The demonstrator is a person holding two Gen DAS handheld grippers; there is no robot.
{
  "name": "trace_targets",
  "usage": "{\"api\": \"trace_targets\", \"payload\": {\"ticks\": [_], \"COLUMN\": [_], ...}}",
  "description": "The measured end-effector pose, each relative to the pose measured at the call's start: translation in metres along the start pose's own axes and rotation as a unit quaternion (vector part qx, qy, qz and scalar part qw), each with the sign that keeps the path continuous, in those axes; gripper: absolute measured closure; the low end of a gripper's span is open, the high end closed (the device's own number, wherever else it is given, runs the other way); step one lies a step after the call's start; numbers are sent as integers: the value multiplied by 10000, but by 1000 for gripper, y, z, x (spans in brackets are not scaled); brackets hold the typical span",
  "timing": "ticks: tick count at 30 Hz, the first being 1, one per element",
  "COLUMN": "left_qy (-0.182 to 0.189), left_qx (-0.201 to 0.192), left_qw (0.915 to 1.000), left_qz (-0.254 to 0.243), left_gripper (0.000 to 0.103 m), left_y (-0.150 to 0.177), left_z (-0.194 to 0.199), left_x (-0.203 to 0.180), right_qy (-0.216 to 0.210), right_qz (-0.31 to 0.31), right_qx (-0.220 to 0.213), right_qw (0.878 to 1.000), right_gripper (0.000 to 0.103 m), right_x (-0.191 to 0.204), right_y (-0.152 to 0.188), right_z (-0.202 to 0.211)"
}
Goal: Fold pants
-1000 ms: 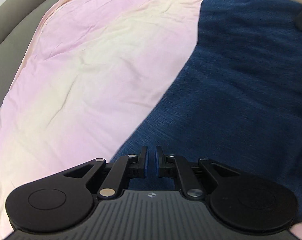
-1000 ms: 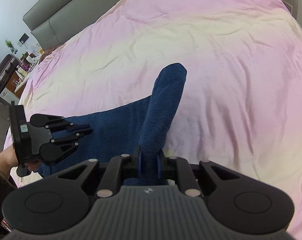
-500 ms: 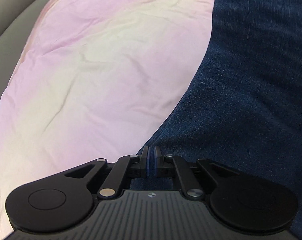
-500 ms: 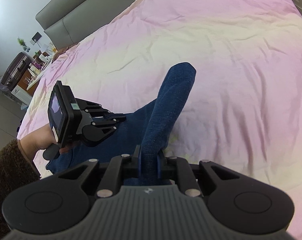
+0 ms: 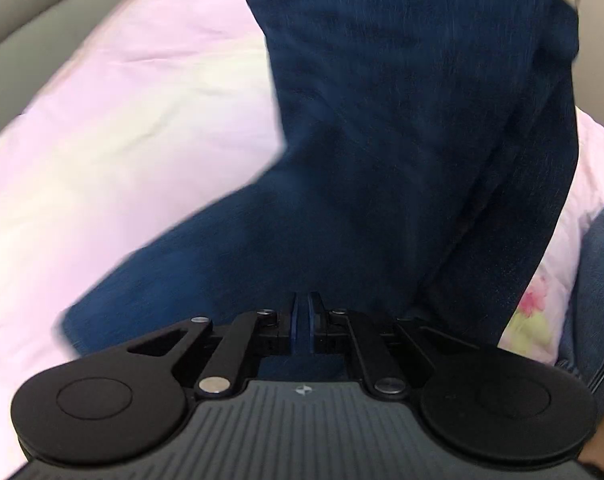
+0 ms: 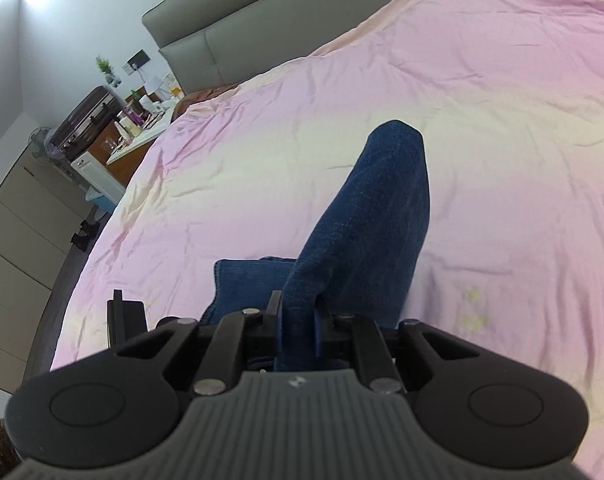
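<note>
The dark blue denim pants (image 5: 402, 168) hang partly lifted above the pink bed cover (image 5: 121, 128), with a lower part still lying on the bed. The left tool (image 5: 302, 322) has its pads nearly pressed together; a thin edge of the denim seems to be pinched there, though blur makes the contact hard to read. Holding an edge this way lets the cloth drape freely in front of the camera, so its weight pulls the creases out.

In the right wrist view, the right tool (image 6: 297, 320) is clamped on a thicker bunch of the same pants (image 6: 374, 220), and a leg rises from the pads towards a rounded fold at the top. A flatter piece of denim lies just beside it on the bed cover (image 6: 482, 120). Gripping at two separate points likely serves to spread the garment between the hands, so one half can be carried over the other. A grey headboard (image 6: 205, 44) stands behind.
</note>
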State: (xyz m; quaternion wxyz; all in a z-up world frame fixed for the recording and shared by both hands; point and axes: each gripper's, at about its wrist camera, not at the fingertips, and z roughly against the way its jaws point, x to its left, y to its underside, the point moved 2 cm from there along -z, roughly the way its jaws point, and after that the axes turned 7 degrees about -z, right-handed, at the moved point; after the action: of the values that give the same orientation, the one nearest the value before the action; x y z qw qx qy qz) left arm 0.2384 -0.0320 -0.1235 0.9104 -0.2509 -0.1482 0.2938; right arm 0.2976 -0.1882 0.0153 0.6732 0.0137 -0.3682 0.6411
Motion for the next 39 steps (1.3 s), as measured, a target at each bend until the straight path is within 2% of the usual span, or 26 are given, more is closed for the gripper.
{"api": "trace_targets", "payload": {"ticks": [2, 5, 8, 12, 16, 21, 26, 28, 30, 32, 33, 36, 39], "left_qy": [-143, -207, -333, -621, -614, -400, -325, -331, -452, -505, -491, -418, -422], "left_qx": [-57, -203, -343, -345, -287, -371, -347, -320, -292, -311, -339, -374, -44], "left_qw": [9996, 9957, 9886, 9733, 9654, 9557, 9436, 9394, 9375, 9343, 9321, 9222, 9048], "left_qz": [243, 885, 1425, 2183, 2518, 2892, 3275, 3397, 3437, 3514, 3574, 3825, 4237], "left_gripper": [95, 95, 95, 95, 95, 95, 78, 72, 67, 63, 58, 44, 39], "left_y": [11, 36, 62, 92, 104, 102, 112, 113, 114, 114, 113, 113, 117], "left_z": [19, 49, 65, 77, 78, 75, 79, 78, 80, 85, 87, 86, 69], "left_x": [22, 60, 92, 119, 131, 145, 158, 158, 156, 152, 150, 143, 135], "right_qy": [-30, -92, -141, -161, -112, -83, -111, -199, -428, -548, -529, -505, -379], "right_qz": [120, 232, 346, 434, 552, 308, 367, 274, 114, 191, 302, 470, 493], "right_qx": [109, 298, 567, 921, 1194, 1390, 1502, 1483, 1445, 1384, 1279, 762, 369], "right_qw": [9999, 9992, 9977, 9947, 9913, 9898, 9879, 9884, 9885, 9887, 9899, 9947, 9974], "right_gripper": [93, 93, 93, 93, 93, 93, 90, 76, 68, 67, 65, 60, 58], "right_x": [28, 66, 99, 128, 142, 136, 132, 129, 125, 123, 123, 111, 83], "right_y": [1, 4, 16, 33, 53, 68, 79, 80, 81, 82, 81, 78, 84], "right_z": [-15, -45, -86, -142, -194, -248, -282, -289, -285, -272, -262, -223, -182]}}
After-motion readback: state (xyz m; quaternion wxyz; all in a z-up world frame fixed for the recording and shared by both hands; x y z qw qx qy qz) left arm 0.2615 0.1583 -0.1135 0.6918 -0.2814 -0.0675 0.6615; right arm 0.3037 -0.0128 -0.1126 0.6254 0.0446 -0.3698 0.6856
